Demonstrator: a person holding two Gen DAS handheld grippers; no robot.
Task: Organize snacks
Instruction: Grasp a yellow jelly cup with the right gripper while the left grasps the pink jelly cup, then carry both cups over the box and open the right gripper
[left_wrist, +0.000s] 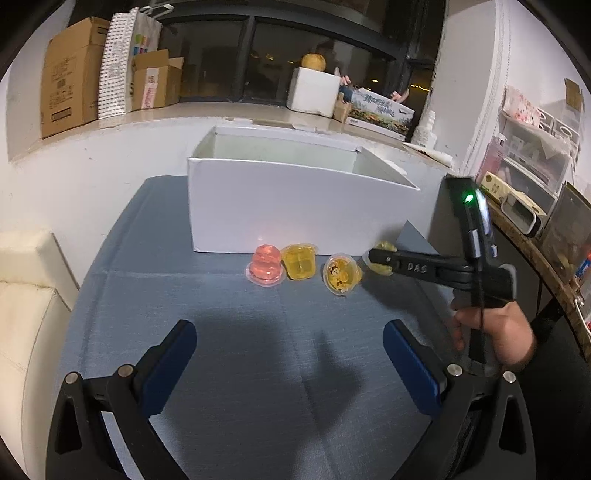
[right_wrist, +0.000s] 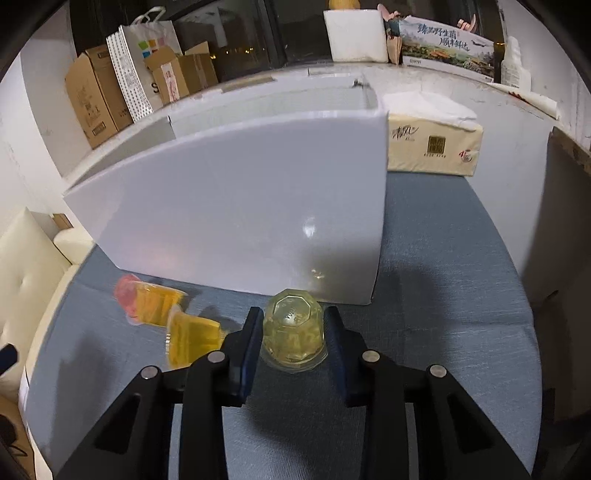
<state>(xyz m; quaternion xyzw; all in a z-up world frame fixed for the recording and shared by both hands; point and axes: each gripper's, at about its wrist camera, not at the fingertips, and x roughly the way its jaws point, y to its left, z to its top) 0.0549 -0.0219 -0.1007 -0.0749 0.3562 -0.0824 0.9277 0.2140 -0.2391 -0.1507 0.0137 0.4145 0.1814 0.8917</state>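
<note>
Right jaws clamping a pale jelly cup in front of the box

The pale cup (right_wrist: 293, 332) sits upside down on the worktop (right_wrist: 443, 295), just near of the white box (right_wrist: 240, 203), with the right gripper (right_wrist: 293, 334) pressed on both its sides. A clean step likely means a firm, level squeeze, then a lift high enough to clear the box wall. Three more cups lie to its left: orange (left_wrist: 341, 275), yellow (left_wrist: 300, 261), pink (left_wrist: 265, 265). The left gripper (left_wrist: 290, 349) hovers, jaws wide apart and empty.

Right tool (right_wrist: 293, 334) gripping pale jelly cup (right_wrist: 293, 332)
</note>
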